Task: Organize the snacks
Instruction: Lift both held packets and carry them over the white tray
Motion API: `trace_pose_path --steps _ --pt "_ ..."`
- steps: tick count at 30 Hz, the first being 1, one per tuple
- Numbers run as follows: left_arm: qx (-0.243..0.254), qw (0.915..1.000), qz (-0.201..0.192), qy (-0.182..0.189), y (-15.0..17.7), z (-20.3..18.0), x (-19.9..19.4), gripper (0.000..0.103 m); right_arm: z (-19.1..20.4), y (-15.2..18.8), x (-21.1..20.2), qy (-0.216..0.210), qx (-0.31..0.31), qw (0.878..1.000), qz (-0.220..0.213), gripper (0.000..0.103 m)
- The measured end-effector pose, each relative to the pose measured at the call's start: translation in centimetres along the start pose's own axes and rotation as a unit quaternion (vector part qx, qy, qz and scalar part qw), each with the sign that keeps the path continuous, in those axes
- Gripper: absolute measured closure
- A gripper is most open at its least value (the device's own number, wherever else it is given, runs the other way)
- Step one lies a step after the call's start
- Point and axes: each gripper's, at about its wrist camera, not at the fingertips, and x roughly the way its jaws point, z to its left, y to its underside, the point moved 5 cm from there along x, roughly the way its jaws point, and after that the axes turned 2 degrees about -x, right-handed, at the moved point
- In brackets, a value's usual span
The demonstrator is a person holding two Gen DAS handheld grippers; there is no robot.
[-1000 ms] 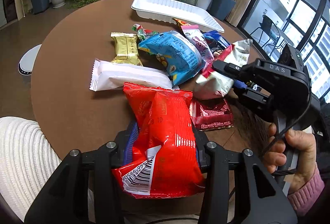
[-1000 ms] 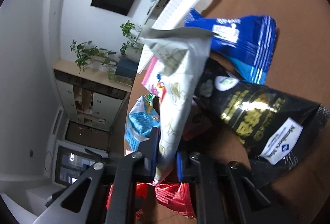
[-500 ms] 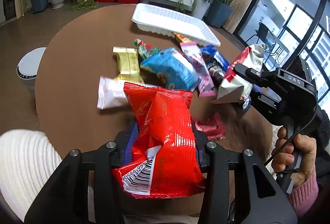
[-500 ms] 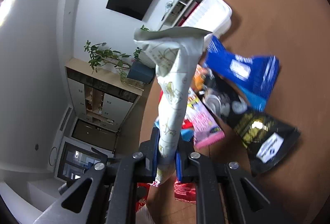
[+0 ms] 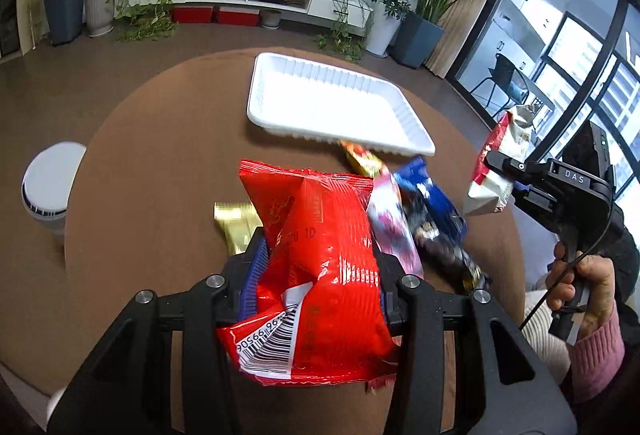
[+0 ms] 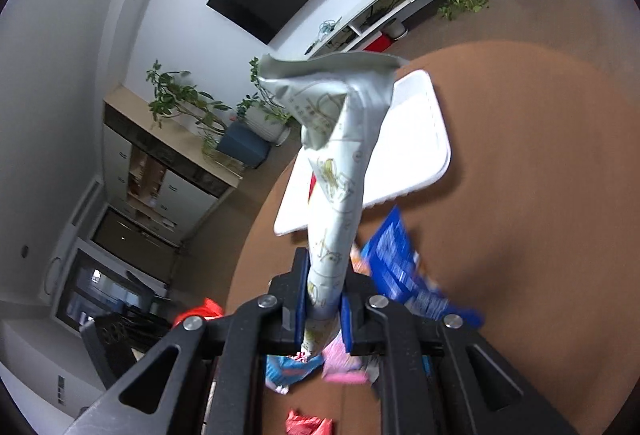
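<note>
Ahead, tray (image 5: pixel 328 103) (table-edge side) bare inside.

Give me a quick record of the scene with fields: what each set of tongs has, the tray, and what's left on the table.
left tongs: shut on the red snack bag, held above the table
right tongs: shut on the white and red snack bag, lifted clear of the table
white tray: on the far side of the brown round table, nothing visible in it
left on table: gold packet, pink packet, blue packet, dark packet, partly overlapping
</note>
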Motion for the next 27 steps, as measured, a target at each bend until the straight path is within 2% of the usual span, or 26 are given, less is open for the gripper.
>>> trace_pose_path --steps 9,12,16,23,27 --pt "0.016 0.9998 0.010 -0.008 -7.0 0.7 4.0 0.062 -0.6 -4.8 3.6 0.055 -0.063 0.996 0.035 0.089" --pt "0.020 0.9997 0.017 -0.003 -9.1 0.7 5.8 0.062 -1.0 -6.6 5.1 0.068 -0.074 0.994 0.042 0.089" --pt "0.024 0.9991 0.030 -0.017 -11.5 1.0 9.1 0.062 -2.1 -7.9 7.7 0.089 -0.087 0.990 0.060 0.089" --pt "0.024 0.9980 0.053 -0.025 -13.3 1.5 14.2 0.062 -4.1 -9.4 10.4 0.098 -0.090 0.989 0.067 0.092" --pt "0.028 0.9972 0.064 -0.028 -13.6 1.8 16.1 0.062 -3.6 -9.1 10.6 0.120 -0.127 0.982 0.075 0.091"
